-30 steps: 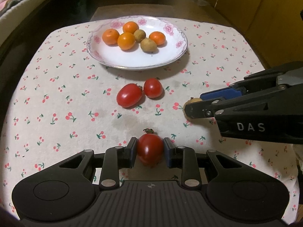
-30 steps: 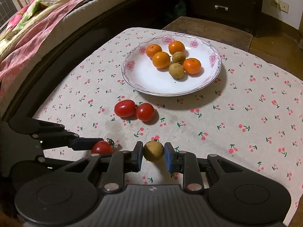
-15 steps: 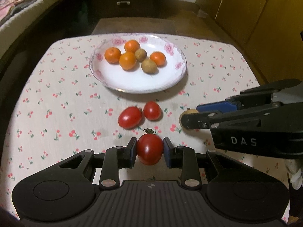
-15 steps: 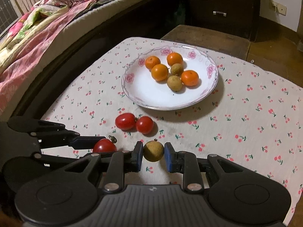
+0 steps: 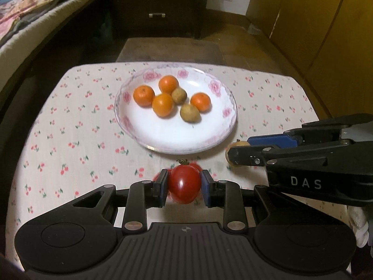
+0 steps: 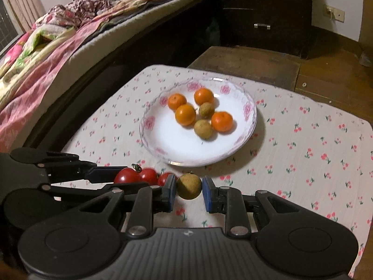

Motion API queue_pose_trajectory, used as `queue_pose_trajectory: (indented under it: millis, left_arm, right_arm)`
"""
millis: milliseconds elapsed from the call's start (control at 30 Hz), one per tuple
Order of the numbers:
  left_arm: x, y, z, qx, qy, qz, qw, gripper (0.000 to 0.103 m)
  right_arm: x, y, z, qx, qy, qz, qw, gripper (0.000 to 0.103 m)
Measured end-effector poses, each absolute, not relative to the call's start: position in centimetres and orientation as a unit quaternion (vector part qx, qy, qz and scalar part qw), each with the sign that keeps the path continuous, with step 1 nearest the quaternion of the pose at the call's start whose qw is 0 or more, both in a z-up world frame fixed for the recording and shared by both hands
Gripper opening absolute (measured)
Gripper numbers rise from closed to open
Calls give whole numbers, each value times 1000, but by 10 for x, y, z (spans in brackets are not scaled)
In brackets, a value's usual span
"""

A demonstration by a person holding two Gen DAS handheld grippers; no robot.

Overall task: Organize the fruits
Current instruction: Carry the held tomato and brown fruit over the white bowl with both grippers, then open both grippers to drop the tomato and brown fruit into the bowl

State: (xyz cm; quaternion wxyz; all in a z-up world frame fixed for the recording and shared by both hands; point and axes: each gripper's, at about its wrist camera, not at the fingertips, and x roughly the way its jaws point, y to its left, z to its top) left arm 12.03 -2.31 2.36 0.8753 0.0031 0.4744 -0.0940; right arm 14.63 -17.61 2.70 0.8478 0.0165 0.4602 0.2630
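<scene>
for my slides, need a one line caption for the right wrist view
Right gripper holds a brown fruit before a plate of oranges; left gripper holds a tomato.

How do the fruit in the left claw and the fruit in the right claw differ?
The tomato in the left claw is glossy red; the brown fruit in the right claw is dull yellowish brown. The tomato has a green stem cap on top, while the brown fruit shows only a tiny nub. The tomato looks larger and more elongated, the brown fruit rounder. Both are pinched between shut pads.
</scene>
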Motion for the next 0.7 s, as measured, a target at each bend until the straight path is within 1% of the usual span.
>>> queue_pose_trajectory:
  millis: [300, 700]
  left_arm:
    - [144, -23, 28, 2, 466, -87, 881, 37]
    - [169, -21, 21, 0, 464, -75, 883, 37]
  right_arm:
    - [171, -176, 31, 26, 454, 254, 854, 25]
    - [196, -173, 22, 41, 456, 247, 854, 25]
